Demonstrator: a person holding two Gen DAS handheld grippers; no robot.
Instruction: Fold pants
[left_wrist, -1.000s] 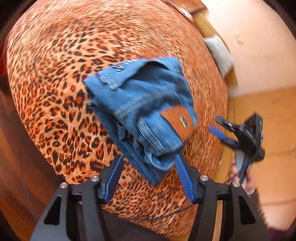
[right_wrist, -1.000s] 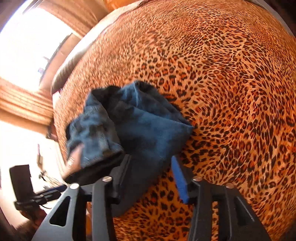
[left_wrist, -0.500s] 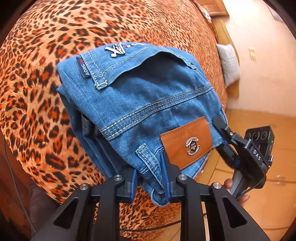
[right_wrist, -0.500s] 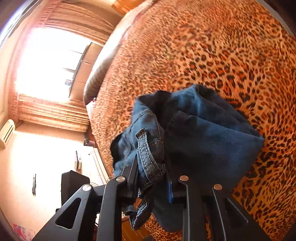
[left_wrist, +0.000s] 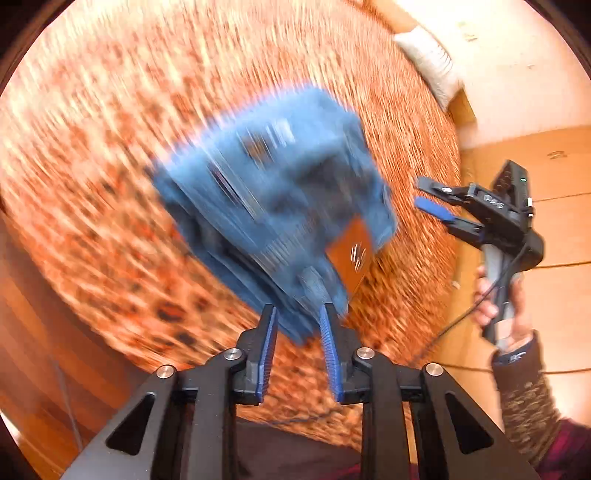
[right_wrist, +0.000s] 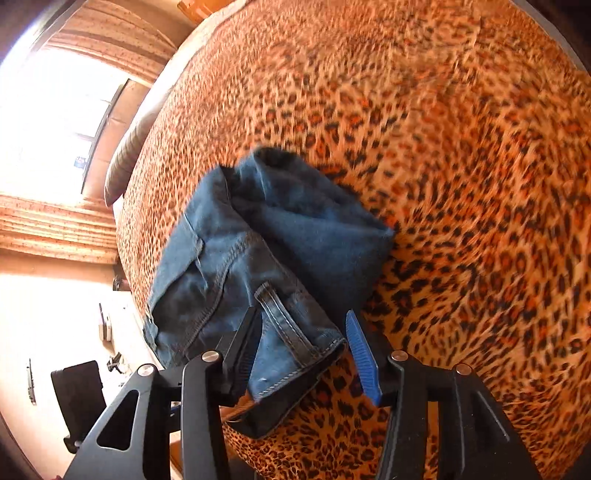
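Leopard-print bed, one folded pair of jeans, two tools, left tool and right tool both released.

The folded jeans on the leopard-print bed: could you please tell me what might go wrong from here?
1. The folded jeans lie near the edge of the leopard-print bedspread; a nudge could slide them off.
2. The right gripper is open with the waistband between its fingers, so pulling back may snag a belt loop.
3. The left gripper, open and close, could drag the layers apart.
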